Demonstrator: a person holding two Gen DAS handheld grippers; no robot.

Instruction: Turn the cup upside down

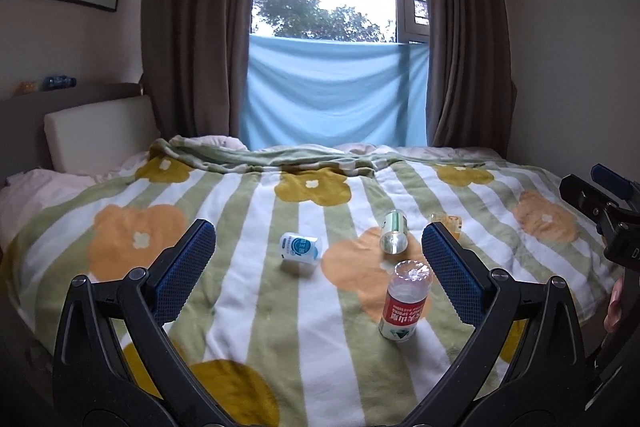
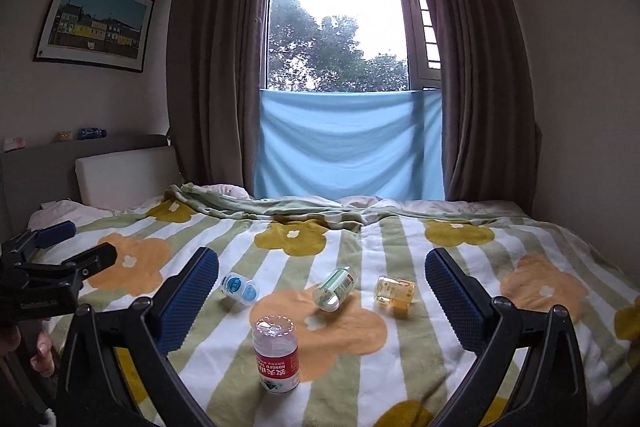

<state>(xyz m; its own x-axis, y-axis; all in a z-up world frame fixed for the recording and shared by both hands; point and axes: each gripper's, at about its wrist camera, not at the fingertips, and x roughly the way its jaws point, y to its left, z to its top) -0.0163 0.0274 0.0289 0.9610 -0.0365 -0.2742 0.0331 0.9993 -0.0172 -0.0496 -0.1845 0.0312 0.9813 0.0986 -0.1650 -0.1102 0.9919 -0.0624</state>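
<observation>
Red-labelled cup [image 2: 277, 357] stands inverted on blanket [image 2: 400, 247] — tool [image 2: 322, 291] spread wide.

Flowered striped blanket [image 2: 360, 347] covers the bed, brown curtains [image 2: 208, 67] frame window w/ blue cloth [image 2: 348, 143], framed pic [image 2: 96, 19] on left wall.

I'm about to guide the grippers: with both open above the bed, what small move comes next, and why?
Probably lower the open right gripper toward the yellow cup lying on its side on the blanket; the red-labelled cup appears already inverted. The left gripper holds nothing.
</observation>
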